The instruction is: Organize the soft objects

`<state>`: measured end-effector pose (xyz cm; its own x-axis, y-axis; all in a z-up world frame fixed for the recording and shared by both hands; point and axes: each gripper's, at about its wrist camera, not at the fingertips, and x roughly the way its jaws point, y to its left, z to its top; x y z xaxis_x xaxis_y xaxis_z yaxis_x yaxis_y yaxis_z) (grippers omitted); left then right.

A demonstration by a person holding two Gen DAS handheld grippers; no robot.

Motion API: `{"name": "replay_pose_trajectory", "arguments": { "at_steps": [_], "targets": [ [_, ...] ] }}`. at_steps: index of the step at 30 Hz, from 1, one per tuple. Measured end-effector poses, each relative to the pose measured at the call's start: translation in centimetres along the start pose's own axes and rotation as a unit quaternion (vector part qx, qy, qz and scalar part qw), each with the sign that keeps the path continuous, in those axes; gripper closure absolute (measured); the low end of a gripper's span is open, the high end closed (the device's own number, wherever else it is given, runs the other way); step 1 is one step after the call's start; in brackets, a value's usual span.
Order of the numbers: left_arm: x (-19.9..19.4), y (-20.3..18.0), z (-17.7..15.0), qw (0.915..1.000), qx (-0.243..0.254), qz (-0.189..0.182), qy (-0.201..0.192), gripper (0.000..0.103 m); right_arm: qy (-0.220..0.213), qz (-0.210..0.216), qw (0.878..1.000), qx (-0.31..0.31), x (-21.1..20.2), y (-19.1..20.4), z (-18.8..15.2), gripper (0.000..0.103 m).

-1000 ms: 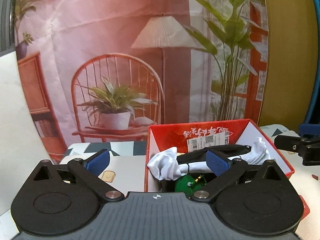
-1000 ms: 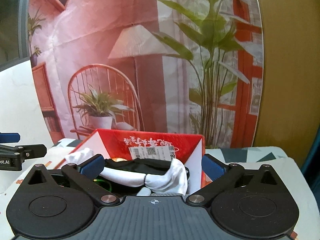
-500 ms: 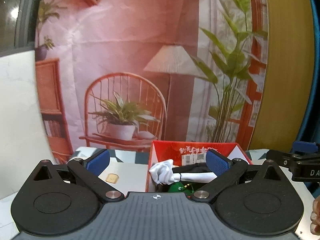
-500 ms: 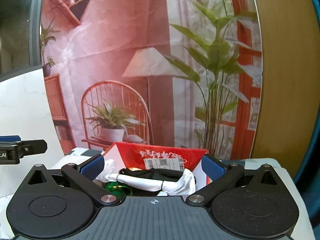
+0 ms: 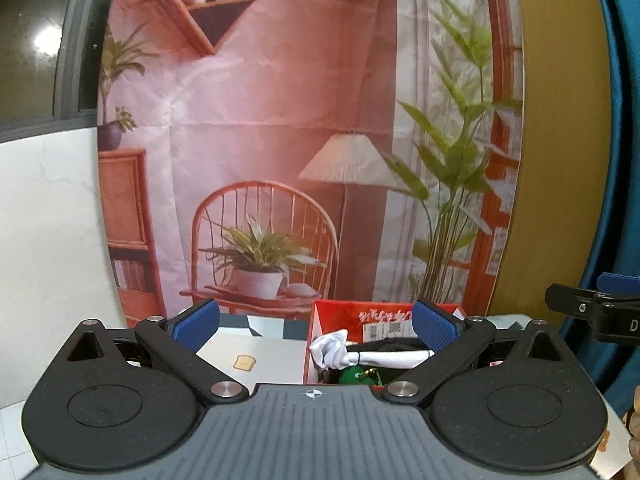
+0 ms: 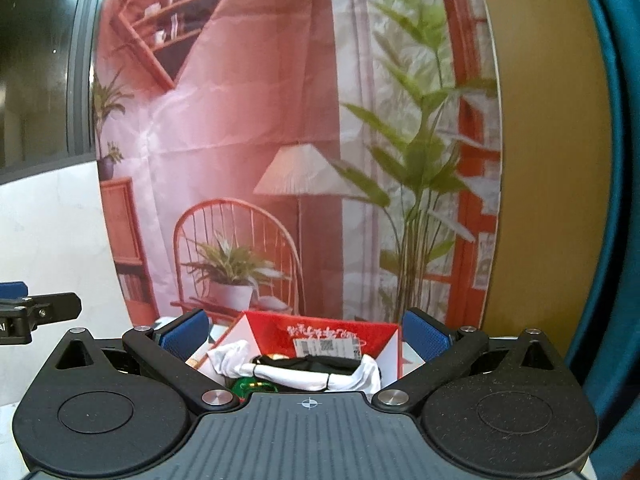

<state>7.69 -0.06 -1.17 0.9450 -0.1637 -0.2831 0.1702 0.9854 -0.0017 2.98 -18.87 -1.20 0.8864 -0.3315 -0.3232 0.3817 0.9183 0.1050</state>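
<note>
A red box [image 5: 384, 316] is seen standing on the bench [image 5: 260, 350], in front of a printed backdrop [image 5: 280, 140] of a chair, lamp and plants. Inside the box a white cloth roll [image 5: 372, 356] is laid, its long axis running across the box from left to right, with a bunched end [image 5: 330, 350] turned toward the left wall. A black soft item [image 6: 312, 362] is lodged just behind the roll, and something green [image 5: 354, 375] is glimpsed beneath it. A white label [image 6: 328, 346] is stuck on the far inner wall.

The left tool [image 5: 314, 326] is held level above the bench, aimed forward, its blue pads [image 5: 196, 324] spread wide with nothing between them. The right tool [image 6: 304, 332] is likewise held level facing the box, its pads [image 6: 424, 334] set wide and nothing gripped. Each tool is caught at the edge of the other's view.
</note>
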Motion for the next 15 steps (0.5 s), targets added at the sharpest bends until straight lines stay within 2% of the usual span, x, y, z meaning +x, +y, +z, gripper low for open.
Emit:
{"name": "replay_pose_trajectory", "arguments": {
  "at_steps": [7, 15],
  "targets": [
    [-3.3, -0.7, 1.3, 0.9997, 0.005, 0.004, -0.025, 0.0, -0.014, 0.007, 1.0, -0.002, -3.7, 0.4, 1.4, 0.0],
    [-4.5, -0.9, 1.2, 0.9994, 0.008, 0.005, -0.033, 0.0, -0.015, -0.004, 1.0, -0.009, -5.5, 0.8, 1.7, 0.0]
  ]
}}
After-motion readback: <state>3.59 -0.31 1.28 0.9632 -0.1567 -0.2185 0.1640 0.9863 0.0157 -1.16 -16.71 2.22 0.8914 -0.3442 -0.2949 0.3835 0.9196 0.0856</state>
